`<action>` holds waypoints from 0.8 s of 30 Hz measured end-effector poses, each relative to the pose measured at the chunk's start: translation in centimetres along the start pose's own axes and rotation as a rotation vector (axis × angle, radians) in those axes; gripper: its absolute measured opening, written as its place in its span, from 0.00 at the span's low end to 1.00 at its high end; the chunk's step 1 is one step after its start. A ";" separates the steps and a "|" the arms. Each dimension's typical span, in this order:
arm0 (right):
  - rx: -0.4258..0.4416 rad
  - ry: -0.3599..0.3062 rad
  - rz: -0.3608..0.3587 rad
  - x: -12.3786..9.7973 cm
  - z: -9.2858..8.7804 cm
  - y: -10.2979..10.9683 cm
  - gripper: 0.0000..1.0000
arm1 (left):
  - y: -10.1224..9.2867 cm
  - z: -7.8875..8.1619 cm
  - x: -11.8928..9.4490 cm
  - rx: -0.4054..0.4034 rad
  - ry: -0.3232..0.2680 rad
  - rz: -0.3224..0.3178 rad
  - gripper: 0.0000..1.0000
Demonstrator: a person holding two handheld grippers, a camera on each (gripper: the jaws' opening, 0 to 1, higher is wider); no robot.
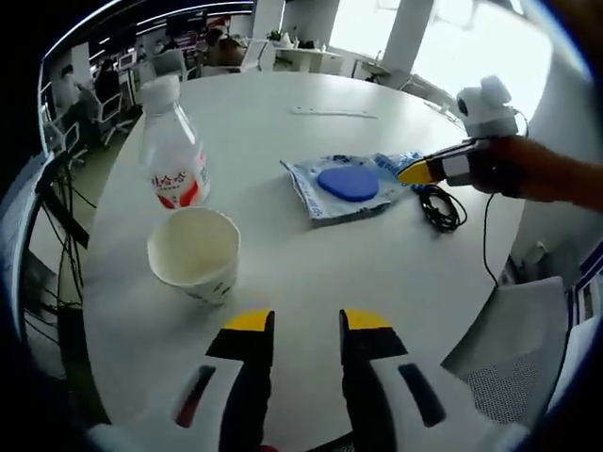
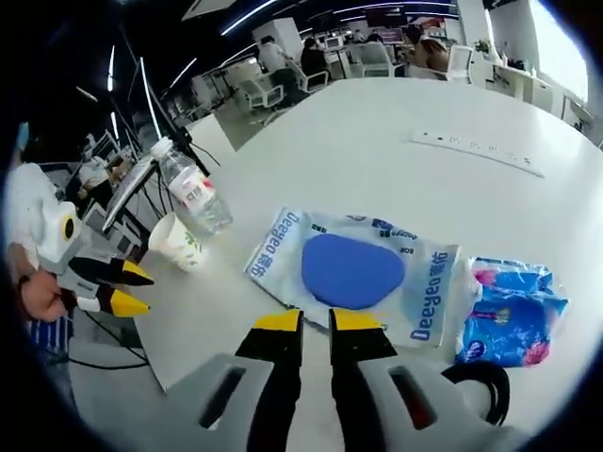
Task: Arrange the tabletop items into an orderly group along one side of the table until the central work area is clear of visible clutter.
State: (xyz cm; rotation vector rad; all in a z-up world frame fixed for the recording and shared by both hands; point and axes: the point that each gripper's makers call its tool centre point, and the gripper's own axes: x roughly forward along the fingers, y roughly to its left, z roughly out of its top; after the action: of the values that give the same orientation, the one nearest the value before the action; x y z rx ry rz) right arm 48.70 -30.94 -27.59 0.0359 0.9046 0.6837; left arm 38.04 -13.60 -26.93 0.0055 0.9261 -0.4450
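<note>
Left gripper view: left hand-held gripper (image 1: 307, 322) hangs over the bench (image 1: 396, 273) with jaws slightly spread, pinching nothing — paper cup (image 1: 195, 252) and water bottle (image 1: 172, 149) grouped near the edge. Right gripper view: right hand-held gripper (image 2: 316, 322), jaws nearly together and empty, lines up on the Deeyeo pouch (image 2: 353, 273) mid-bench — probably next.

Setting: an open-plan office is showing in both views.
Table: a large round white table (image 1: 311, 245) is standing in the foreground, meeting-room style.
Seating: wheeled office chairs (image 2: 268, 89) are standing at desks behind it.
Occupants: people (image 2: 311, 58) are sitting at workstations in the background.
Lighting: long ceiling strip lights (image 2: 247, 16) are glowing overhead; bright windows (image 1: 476, 47) are letting daylight in.
Fittings: a white power strip (image 2: 476, 151) is lying on the tabletop.
</note>
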 end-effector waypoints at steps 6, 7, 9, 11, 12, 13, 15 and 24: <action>-0.053 0.018 0.025 1.2 0.7 2.5 0.09 | 1.2 -1.0 -1.0 -0.017 -0.022 0.016 0.27; -0.067 0.023 0.030 1.5 0.8 3.0 0.09 | 1.4 -1.1 -1.1 -0.024 -0.025 0.017 0.27; -0.074 0.025 0.040 1.8 1.0 3.8 0.10 | 1.8 -1.3 -1.4 -0.034 -0.031 0.022 0.27; -0.081 0.028 0.051 2.3 1.1 4.8 0.10 | 2.2 -1.4 -1.7 -0.040 -0.037 0.026 0.27; -0.086 0.030 0.056 2.4 1.2 5.1 0.10 | 2.3 -1.5 -1.9 -0.042 -0.040 0.028 0.27; -0.092 0.033 0.061 2.7 1.3 5.5 0.10 | 2.5 -1.5 -2.0 -0.045 -0.042 0.030 0.27; -0.101 0.038 0.074 3.2 1.4 6.4 0.10 | 2.9 -1.6 -2.2 -0.048 -0.048 0.036 0.27; -0.145 0.037 0.137 5.7 3.3 11.1 0.11 | 3.7 -1.9 -2.7 -0.069 -0.059 0.047 0.29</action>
State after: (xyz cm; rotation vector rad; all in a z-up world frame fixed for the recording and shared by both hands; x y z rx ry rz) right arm 47.62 -18.16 -26.14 -0.0449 0.8916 0.8787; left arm 36.60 -8.87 -26.66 -0.0483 0.8812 -0.3675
